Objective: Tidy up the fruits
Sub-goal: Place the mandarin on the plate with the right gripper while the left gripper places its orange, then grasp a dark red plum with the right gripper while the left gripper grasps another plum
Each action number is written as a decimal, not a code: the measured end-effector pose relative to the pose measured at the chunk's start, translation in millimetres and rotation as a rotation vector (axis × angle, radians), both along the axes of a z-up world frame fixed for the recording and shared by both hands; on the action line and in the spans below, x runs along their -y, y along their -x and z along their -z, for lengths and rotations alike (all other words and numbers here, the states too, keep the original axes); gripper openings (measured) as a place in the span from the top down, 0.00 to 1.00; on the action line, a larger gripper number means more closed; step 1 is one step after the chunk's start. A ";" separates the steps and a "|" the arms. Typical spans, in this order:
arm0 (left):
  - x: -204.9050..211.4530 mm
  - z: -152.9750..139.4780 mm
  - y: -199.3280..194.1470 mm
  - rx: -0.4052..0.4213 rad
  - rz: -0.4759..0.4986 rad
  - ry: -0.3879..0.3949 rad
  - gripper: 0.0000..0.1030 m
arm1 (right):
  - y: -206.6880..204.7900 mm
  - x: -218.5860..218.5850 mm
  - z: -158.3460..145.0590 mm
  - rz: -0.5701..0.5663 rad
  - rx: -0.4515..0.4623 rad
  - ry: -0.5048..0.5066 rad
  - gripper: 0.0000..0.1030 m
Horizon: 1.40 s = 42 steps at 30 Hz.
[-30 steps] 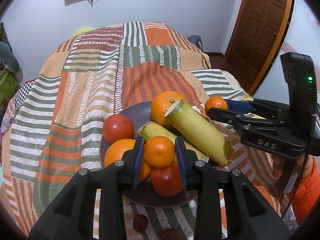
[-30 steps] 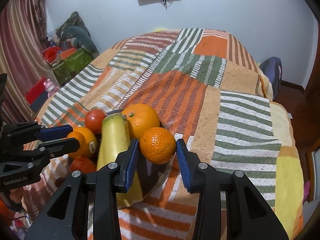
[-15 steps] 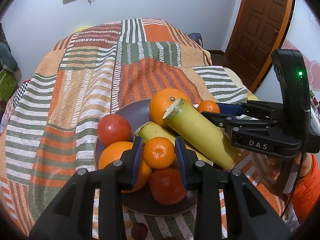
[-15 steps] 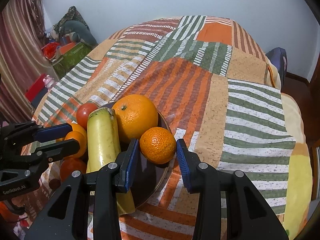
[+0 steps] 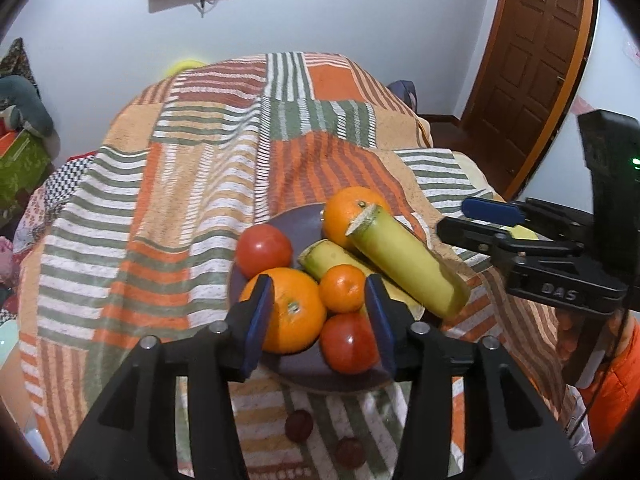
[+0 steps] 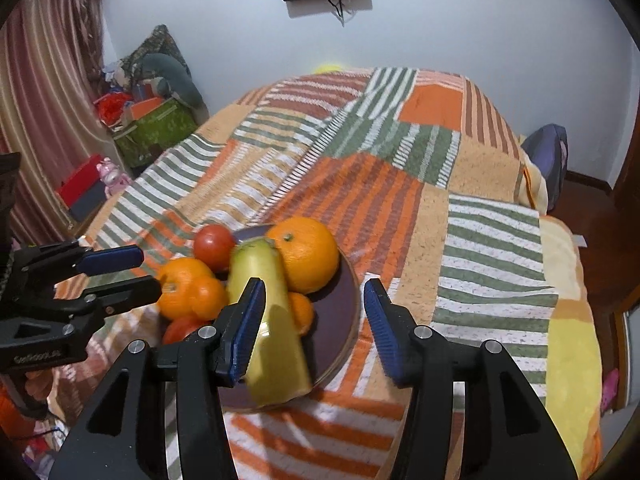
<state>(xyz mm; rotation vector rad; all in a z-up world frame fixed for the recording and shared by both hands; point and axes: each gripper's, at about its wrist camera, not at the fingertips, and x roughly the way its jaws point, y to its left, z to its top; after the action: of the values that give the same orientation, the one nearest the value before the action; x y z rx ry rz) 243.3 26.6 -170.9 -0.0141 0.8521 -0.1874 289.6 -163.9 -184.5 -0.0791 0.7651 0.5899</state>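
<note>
The plate (image 5: 296,220) of fruit rests on a bed (image 5: 200,168) with a striped patchwork cover, near a wooden door (image 5: 532,64). Left tongs (image 5: 318,320) and right tongs (image 6: 314,320) are opening, pads clear of fruit.

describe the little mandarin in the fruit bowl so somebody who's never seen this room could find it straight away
On the striped patchwork bedspread sits a dark plate heaped with fruit. The small mandarin lies near the front, between the big orange and the lower banana piece, above a tomato. It is the smallest orange fruit there.
</note>
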 end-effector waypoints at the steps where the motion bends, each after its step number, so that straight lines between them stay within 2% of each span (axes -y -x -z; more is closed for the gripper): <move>1: -2.2 -1.9 2.6 0.002 -0.005 -0.001 0.51 | 6.2 -0.8 -4.6 -0.004 0.009 -0.004 0.54; 5: -14.1 -9.8 19.8 0.009 -0.032 -0.004 0.47 | 26.2 -5.4 -14.8 -0.018 0.027 -0.020 0.54; 13: -31.9 -16.3 56.9 0.010 -0.066 -0.005 0.47 | 62.4 -24.0 -18.5 -0.059 0.032 -0.014 0.54; 23: -45.9 2.9 92.3 -0.059 -0.082 0.023 0.47 | 86.2 -63.5 19.4 -0.140 -0.066 0.034 0.54; 31: -51.8 25.8 103.2 -0.124 -0.088 0.044 0.47 | 91.9 -87.7 51.1 -0.192 -0.160 0.059 0.54; 34: -53.1 35.0 103.2 -0.151 -0.091 0.051 0.48 | 90.9 -95.7 61.1 -0.206 -0.186 0.087 0.64; 35: -54.1 37.2 103.2 -0.154 -0.092 0.055 0.52 | 90.1 -98.0 64.7 -0.212 -0.197 0.095 0.67; 42: -48.4 47.1 98.1 -0.177 -0.062 0.071 0.65 | 90.0 -99.0 68.4 -0.231 -0.201 0.094 0.79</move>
<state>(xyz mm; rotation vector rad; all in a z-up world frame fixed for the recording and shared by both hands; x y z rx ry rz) 145.2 75.0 -218.0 -0.1251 1.0203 -0.1602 199.5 -64.9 -252.9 -0.1994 0.9868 0.7889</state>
